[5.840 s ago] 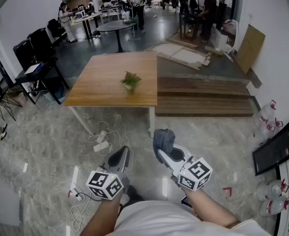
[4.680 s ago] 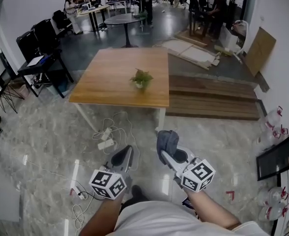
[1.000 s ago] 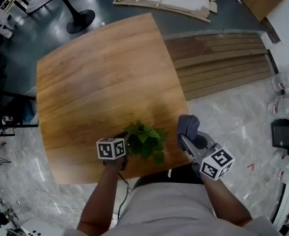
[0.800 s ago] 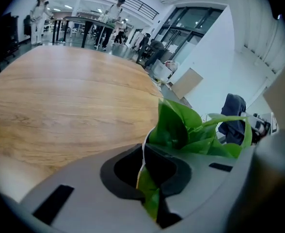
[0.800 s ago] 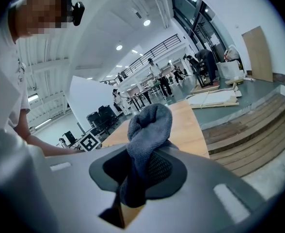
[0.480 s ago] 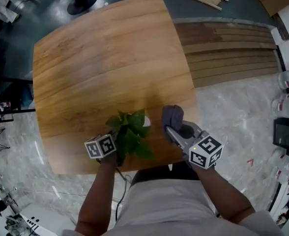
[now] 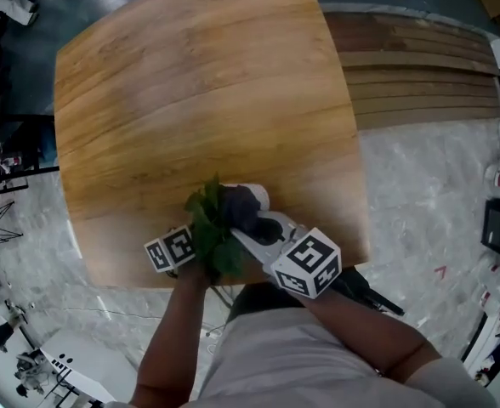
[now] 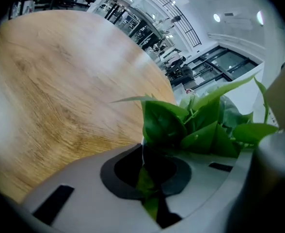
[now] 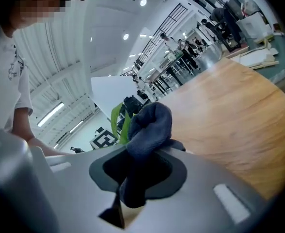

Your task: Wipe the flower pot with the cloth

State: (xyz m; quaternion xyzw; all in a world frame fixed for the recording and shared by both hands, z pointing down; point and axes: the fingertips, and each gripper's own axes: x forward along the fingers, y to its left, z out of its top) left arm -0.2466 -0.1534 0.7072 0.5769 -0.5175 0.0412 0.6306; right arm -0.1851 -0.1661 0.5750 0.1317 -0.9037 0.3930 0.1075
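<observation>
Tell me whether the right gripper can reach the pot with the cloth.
Probably yes: the cloth in the right gripper sits at the white rim of the pot, with the leaves off to one side.

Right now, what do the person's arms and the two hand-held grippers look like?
Both the left hand-held gripper and right hand-held gripper have pale grey jaws with dark grey insets. The left cube and right cube are white with black square markers. The person wears a light short-sleeved shirt.
</observation>
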